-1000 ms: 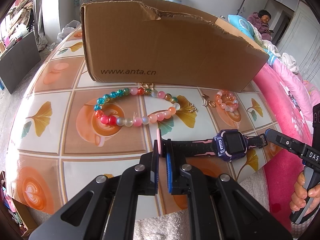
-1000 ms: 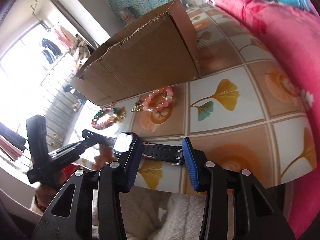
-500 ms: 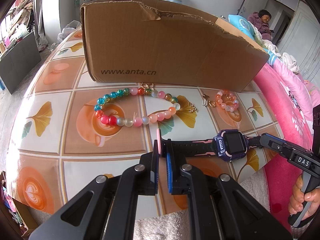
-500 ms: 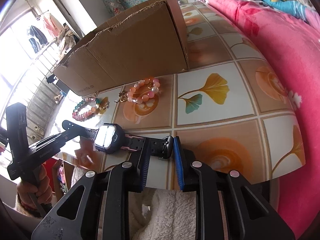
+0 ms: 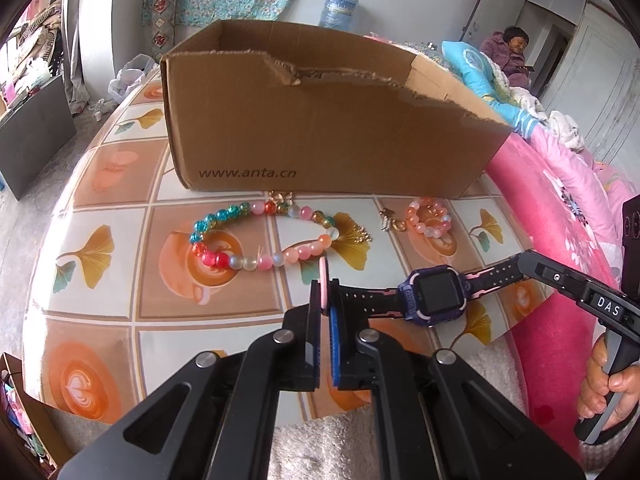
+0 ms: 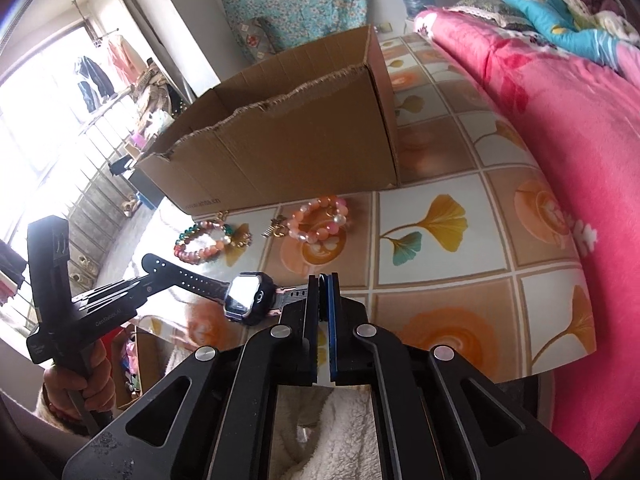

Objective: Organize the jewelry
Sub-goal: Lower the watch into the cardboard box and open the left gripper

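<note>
Purple watch (image 5: 434, 294) hangs above the table (image 5: 120, 248), lifted since a second ago, when it lay lower near the edge. We clamp one strap end in the left gripper (image 5: 325, 312) and the other in the right gripper (image 6: 322, 312), newly closed. Behind the bracelets (image 5: 264, 236), we cannot see the box's (image 5: 320, 132) floor.
</note>
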{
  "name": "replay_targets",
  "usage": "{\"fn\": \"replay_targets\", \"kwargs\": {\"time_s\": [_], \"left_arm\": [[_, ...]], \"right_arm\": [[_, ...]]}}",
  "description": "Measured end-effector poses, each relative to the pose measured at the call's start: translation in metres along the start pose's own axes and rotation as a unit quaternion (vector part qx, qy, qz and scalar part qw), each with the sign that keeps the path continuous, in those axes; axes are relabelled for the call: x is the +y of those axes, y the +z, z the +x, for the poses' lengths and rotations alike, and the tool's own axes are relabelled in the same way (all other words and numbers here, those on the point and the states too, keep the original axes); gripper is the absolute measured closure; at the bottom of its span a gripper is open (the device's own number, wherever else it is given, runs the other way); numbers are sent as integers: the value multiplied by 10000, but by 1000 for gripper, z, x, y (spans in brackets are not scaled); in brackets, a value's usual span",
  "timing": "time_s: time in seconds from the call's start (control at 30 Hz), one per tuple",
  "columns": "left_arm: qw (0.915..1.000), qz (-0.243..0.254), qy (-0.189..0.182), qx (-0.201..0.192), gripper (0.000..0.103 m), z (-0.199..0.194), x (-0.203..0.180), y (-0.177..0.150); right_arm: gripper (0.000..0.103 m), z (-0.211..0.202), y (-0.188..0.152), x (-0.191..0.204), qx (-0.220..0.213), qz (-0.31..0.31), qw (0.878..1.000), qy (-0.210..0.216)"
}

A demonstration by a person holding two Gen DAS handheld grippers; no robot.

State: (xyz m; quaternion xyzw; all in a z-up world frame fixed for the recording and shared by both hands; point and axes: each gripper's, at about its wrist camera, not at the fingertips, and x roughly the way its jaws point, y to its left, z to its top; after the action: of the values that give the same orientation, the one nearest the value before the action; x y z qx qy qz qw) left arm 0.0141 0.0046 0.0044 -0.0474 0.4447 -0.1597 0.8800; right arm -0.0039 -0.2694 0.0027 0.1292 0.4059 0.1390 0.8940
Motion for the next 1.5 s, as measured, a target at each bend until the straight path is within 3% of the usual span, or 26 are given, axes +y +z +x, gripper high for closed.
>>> {"fn": "replay_targets", "kwargs": {"time_s": [0.2, 0.33, 0.43, 0.53, 0.73, 0.9, 1.07, 1.13, 1.2, 1.3, 1.5], "left_arm": [[9981, 207, -244, -532, 100, -45, -8, 34], [9929, 542, -313, -1014, 100, -72, -11, 80], [9908, 661, -280, -1146, 100, -66, -7, 124], [9942, 587, -159, -890, 100, -36, 5, 171], [9997, 239, 4, 97, 100, 52, 33, 243], [9973, 171, 382, 596, 100, 103, 44, 262], [9943, 203, 613, 846, 99, 127, 52, 263], [9939, 153, 661, 869, 89, 129, 54, 263], [9949, 6, 620, 796, 72, 125, 57, 263], [9975, -162, 324, 614, 61, 112, 57, 261], [9999, 37, 139, 47, 43, 66, 44, 254]], "right_arm": [[101, -34, 42, 39, -534, -712, 9960, 126], [101, -49, 91, 60, -996, -1167, 9876, 328], [101, -33, 137, 64, -1006, -1317, 9856, 345], [101, 11, 183, 53, -466, -1087, 9917, 512], [101, 112, 238, 33, 589, -927, 9939, 60], [101, 162, 251, 22, 1012, -956, 9899, -266], [99, 171, 256, 20, 1126, -936, 9886, -347], [96, 169, 256, 17, 1125, -874, 9891, -368], [95, 165, 256, 16, 1091, -853, 9897, -351], [94, 153, 255, 16, 935, -864, 9913, -326], [89, 108, 252, 24, 452, -1045, 9931, -278]]}}
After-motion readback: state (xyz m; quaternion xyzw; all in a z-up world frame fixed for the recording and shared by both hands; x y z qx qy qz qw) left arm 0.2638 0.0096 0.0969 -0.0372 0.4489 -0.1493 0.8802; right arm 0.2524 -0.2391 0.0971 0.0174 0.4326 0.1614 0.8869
